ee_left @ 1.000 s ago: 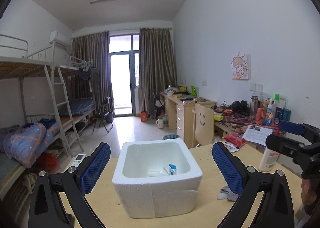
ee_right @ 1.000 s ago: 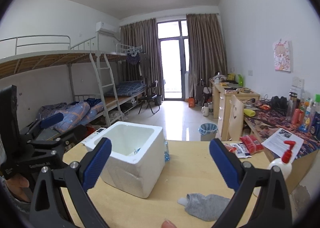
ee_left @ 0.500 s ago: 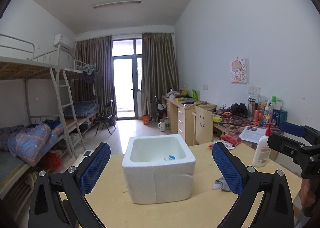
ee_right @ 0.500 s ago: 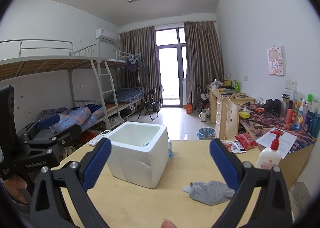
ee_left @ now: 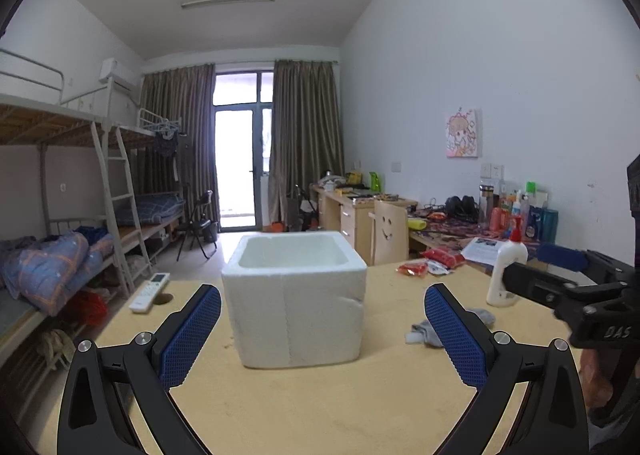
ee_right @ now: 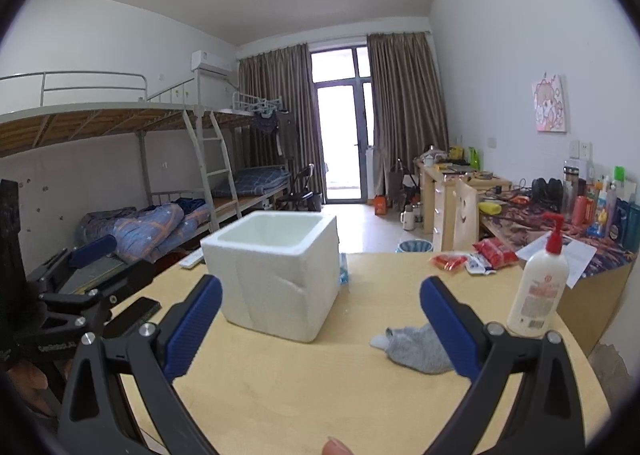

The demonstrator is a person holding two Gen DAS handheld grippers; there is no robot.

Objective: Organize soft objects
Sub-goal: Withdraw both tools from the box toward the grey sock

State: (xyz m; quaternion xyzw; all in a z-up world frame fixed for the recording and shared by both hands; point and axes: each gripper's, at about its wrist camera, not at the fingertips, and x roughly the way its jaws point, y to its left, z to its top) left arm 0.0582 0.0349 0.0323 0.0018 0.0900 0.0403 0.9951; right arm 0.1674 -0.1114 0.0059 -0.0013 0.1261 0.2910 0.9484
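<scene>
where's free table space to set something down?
Bare wood in front of the foam box, and between the box and the grey sock. Crowded at the far right edge: snack packets and lotion bottle. Left edge holds a remote.

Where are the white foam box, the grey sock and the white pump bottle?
white foam box (ee_right: 276, 279), right wrist view, front wall.
grey sock (ee_right: 416, 349), right wrist view, middle.
white pump bottle (ee_right: 538, 291), right wrist view, label.

A white foam box (ee_left: 298, 303) stands upright and open-topped on the wooden table (ee_left: 320, 407), one side wall creased; its inside cannot be seen. A grey sock (ee_right: 416, 349) with a white toe lies crumpled flat on the table, to the right of the box and apart from it.
</scene>
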